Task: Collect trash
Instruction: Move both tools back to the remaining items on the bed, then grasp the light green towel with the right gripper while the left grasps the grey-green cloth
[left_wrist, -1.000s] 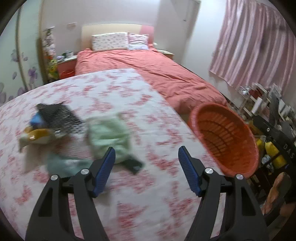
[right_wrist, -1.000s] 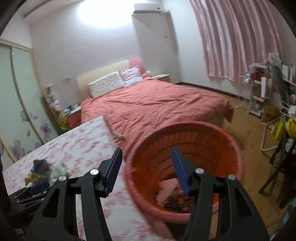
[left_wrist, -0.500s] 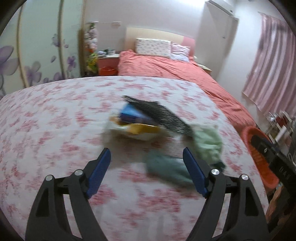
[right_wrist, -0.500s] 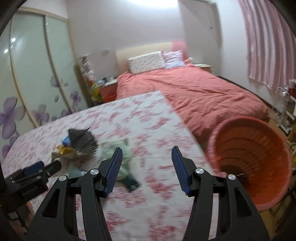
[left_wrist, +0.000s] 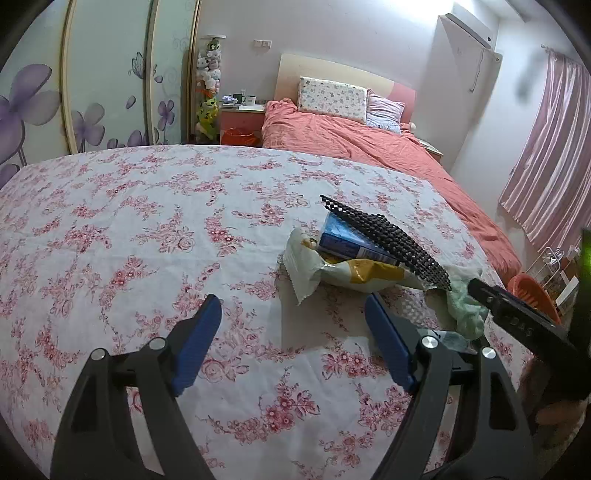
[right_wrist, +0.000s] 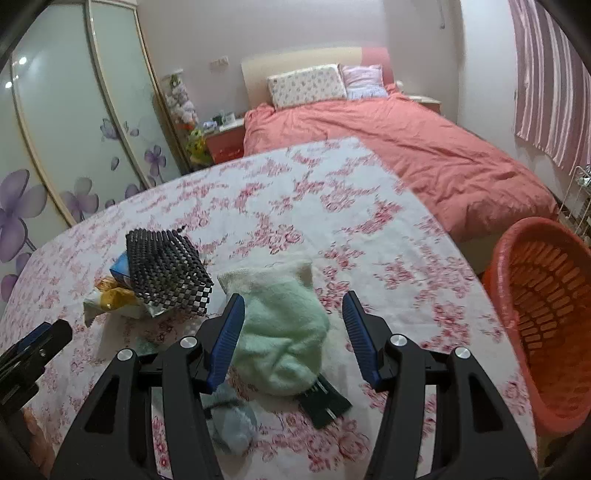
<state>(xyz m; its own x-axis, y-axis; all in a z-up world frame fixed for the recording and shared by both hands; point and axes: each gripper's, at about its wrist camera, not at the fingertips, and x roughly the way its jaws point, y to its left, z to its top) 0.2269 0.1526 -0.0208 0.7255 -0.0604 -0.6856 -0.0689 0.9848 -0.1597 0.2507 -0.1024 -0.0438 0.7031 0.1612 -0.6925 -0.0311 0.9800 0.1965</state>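
While both grippers hang over the floral tablecloth (left_wrist: 155, 221), we note the left gripper (left_wrist: 293, 334) w/ jaws wide apart, holding nothing, just short of the snack bag (left_wrist: 332, 271). Blue box (left_wrist: 349, 243) sits on the bag, black mesh mat (left_wrist: 388, 236) leaning over it. Right gripper (right_wrist: 293, 332) also spread wide, empty, straddling the green towel (right_wrist: 284, 328). Dark flat item (right_wrist: 325, 402) pokes out under the towel. Orange basket (right_wrist: 509, 295) stands at the table's right edge, beside the bed (right_wrist: 406, 155).
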